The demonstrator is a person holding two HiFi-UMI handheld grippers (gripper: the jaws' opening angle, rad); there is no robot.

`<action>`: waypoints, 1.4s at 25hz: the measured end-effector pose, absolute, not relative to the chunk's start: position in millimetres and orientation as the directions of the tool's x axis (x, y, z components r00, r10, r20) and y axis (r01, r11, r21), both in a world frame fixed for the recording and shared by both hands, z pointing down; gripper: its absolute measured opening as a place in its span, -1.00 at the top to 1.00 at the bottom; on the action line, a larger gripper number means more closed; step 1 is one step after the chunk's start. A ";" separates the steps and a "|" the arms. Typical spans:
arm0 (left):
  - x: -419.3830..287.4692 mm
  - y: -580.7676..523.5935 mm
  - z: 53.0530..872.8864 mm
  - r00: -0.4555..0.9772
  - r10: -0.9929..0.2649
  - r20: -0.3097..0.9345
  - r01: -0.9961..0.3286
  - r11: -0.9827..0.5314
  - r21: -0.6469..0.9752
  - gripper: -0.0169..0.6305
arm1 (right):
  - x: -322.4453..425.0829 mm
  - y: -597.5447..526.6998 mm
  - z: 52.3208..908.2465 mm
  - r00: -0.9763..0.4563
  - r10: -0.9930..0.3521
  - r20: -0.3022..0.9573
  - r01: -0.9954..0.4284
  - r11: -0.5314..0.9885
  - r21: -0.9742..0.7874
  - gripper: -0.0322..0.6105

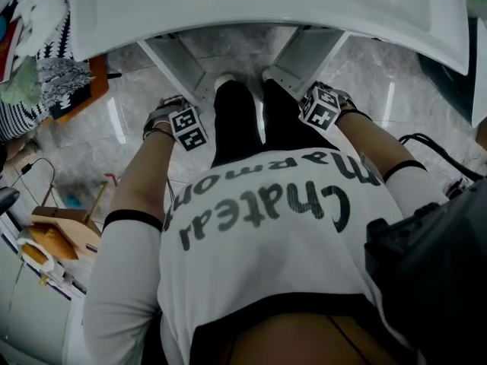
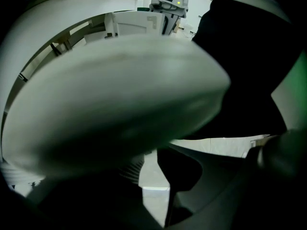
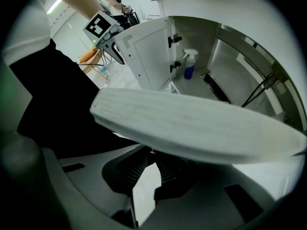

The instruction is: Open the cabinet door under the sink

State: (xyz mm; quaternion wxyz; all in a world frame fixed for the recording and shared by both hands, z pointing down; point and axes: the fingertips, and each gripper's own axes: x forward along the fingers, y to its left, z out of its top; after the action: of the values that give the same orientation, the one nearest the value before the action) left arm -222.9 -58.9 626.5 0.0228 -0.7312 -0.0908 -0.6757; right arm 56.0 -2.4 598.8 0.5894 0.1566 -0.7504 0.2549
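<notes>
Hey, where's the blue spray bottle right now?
In the right gripper view, the spray bottle stands inside the open cabinet, at its left edge, just right of the swung-out door and its hinges.

White cabinet door, blue spray bottle, blk trousers.

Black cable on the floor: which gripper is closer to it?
Right. The right gripper and the black looping cable are on the same side of the person's legs; the left gripper is on the other.

Sink above open cabinet, left door and right door swung outward, spray bottle inside
</notes>
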 end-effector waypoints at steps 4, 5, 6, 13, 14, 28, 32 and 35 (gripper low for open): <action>-240.8 -57.3 627.2 0.047 0.098 0.994 0.179 -0.980 0.088 0.75 | 66.3 7.6 601.4 -0.228 0.083 0.970 -0.525 0.828 -0.194 0.75; -243.7 -56.9 627.1 0.044 0.097 0.994 0.185 -0.979 0.087 0.75 | 69.0 9.0 601.8 -0.222 0.077 0.972 -0.527 0.829 -0.186 0.75; -245.4 -56.6 626.8 0.041 0.095 0.995 0.189 -0.978 0.086 0.75 | 71.7 10.6 601.9 -0.217 0.070 0.974 -0.530 0.829 -0.178 0.75; -252.6 -55.9 626.6 0.035 0.087 0.996 0.216 -0.973 0.078 0.75 | 95.5 27.9 604.3 -0.164 0.094 0.982 -0.500 0.850 -0.165 0.75; -255.2 -55.7 626.7 0.033 0.088 0.996 0.223 -0.972 0.078 0.75 | 100.4 31.7 604.9 -0.152 0.103 0.983 -0.493 0.854 -0.166 0.75; -310.1 -61.8 625.2 -0.039 0.067 0.997 0.295 -0.953 0.076 0.75 | 148.3 56.5 608.0 -0.044 0.123 0.991 -0.469 0.874 -0.129 0.71; -331.0 -67.0 626.2 -0.063 0.079 0.995 0.362 -0.927 0.097 0.75 | 153.2 58.9 610.0 -0.041 0.105 0.994 -0.484 0.868 -0.112 0.69; -355.5 -72.9 624.3 -0.096 0.082 0.992 0.394 -0.912 0.113 0.75 | 161.6 61.3 611.3 -0.034 0.089 0.995 -0.479 0.872 -0.094 0.69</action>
State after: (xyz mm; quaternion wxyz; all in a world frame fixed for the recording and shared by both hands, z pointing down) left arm -355.5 -72.9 624.3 0.1086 -0.6635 -0.1791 -0.7183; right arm 161.6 61.3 611.3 0.6804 0.1418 -0.6880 0.2089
